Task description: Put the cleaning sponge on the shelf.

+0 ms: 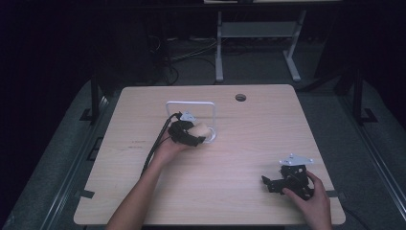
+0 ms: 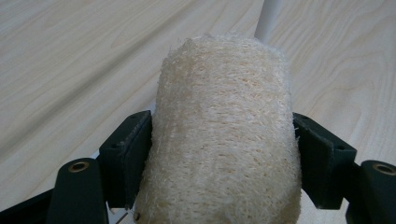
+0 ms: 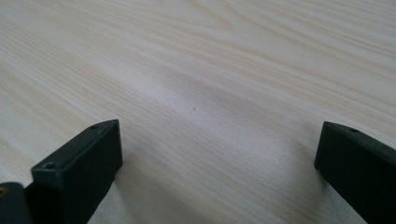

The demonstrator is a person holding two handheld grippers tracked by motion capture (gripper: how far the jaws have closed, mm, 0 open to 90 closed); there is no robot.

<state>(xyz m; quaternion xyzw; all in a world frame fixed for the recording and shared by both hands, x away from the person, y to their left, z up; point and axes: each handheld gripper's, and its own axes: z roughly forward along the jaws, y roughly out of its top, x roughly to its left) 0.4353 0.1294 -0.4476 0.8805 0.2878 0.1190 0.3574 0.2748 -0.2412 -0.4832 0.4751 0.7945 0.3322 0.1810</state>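
My left tongs [image 2: 219,154] are clamped on the loofah sponge [image 2: 224,135] — grab is done, it's lifted beside the white wire rack [image 1: 191,104] at bench [image 1: 239,143] centre. What's left, I'd judge: set it on or by the rack and let go. Right tongs [image 3: 215,158] are spread wide, idle over bare wood near the right edge. No labels or writing readable anywhere.

The left gripper [image 1: 191,134] sits near the table's [image 1: 239,191] middle, clamping a pale loofah [image 1: 202,128] that points toward 3 o'clock. A white frame [image 1: 190,103] stands just beyond, at 12 o'clock (its post touches the loofah's tip). The right gripper [image 1: 273,184] rests at 4 o'clock, jaws pointing to 9.
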